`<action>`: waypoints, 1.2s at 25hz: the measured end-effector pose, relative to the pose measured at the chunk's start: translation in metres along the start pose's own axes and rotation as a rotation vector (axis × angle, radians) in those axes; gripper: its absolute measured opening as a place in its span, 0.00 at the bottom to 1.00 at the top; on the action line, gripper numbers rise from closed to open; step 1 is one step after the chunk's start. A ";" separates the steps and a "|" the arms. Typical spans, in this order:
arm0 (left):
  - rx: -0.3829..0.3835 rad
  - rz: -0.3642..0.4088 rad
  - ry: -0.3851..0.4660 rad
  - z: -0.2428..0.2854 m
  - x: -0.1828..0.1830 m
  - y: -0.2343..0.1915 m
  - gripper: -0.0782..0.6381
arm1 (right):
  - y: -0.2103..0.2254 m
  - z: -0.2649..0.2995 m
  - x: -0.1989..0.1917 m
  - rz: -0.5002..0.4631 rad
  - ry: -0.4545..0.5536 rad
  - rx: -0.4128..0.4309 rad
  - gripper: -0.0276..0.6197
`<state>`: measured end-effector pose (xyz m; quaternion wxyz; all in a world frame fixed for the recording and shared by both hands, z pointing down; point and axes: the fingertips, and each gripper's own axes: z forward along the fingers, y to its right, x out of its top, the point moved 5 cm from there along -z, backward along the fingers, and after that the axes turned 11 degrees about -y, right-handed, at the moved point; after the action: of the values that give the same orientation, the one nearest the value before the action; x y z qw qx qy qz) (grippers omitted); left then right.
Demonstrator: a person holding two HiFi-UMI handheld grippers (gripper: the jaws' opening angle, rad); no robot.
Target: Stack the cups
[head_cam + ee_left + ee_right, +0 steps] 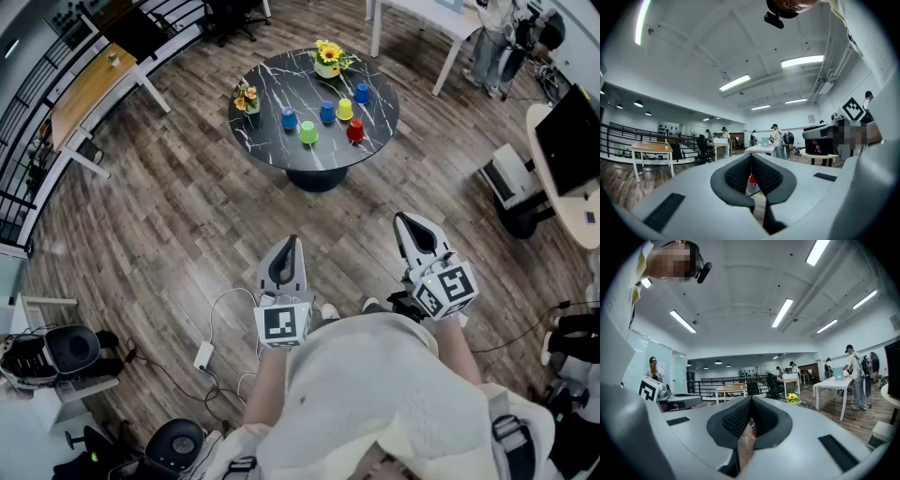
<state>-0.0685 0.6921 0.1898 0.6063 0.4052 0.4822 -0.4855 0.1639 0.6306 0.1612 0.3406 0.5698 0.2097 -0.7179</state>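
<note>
Both grippers shut and empty; the cups wait well ahead on the round desk.

The left gripper (292, 242) and right gripper (404, 218) are held level at the person's waist, jaws pressed together with nothing between them. The step in hand is likely the approach. It would go best to walk up close, spread one gripper before reaching, pinch a near cup such as the green cup (307, 132) or red cup (355, 130) by its wall, and lower it squarely over a neighbour. Six cups (326, 112) stand apart on the black marbled desk (281, 80), with two flower pots (327, 59) near its rim. The floor (169, 216) is wood plank, and a cable (217, 314) trails by the feet. White desks (433, 19), a railing (28, 103) and a monitor (572, 136) ring the room.
</note>
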 end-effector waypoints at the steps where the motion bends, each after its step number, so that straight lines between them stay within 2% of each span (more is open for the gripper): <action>1: 0.002 -0.005 -0.007 -0.003 0.001 0.001 0.14 | -0.003 -0.002 0.001 -0.011 0.003 -0.005 0.05; 5: 0.001 0.003 -0.031 -0.010 0.000 0.002 0.14 | -0.008 -0.011 0.005 -0.018 0.016 -0.028 0.05; 10: -0.028 0.026 0.012 -0.005 0.011 0.003 0.14 | -0.005 -0.008 0.005 -0.009 0.011 -0.036 0.05; 14: -0.030 0.037 0.015 0.001 0.012 0.001 0.14 | -0.004 -0.002 0.004 0.003 0.015 -0.052 0.05; 21: -0.019 0.030 -0.014 0.006 0.003 -0.020 0.14 | -0.015 0.019 -0.005 0.024 0.027 -0.022 0.06; 25: -0.008 0.021 -0.054 0.014 -0.007 -0.030 0.14 | -0.018 0.032 -0.005 -0.017 0.013 -0.015 0.06; 30: -0.024 0.019 -0.043 0.036 -0.005 -0.030 0.14 | -0.006 0.047 -0.004 -0.024 0.009 -0.003 0.06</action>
<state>-0.0910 0.6525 0.2019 0.6259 0.3918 0.4711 -0.4825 0.1281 0.6036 0.1766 0.3320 0.5698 0.2191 -0.7191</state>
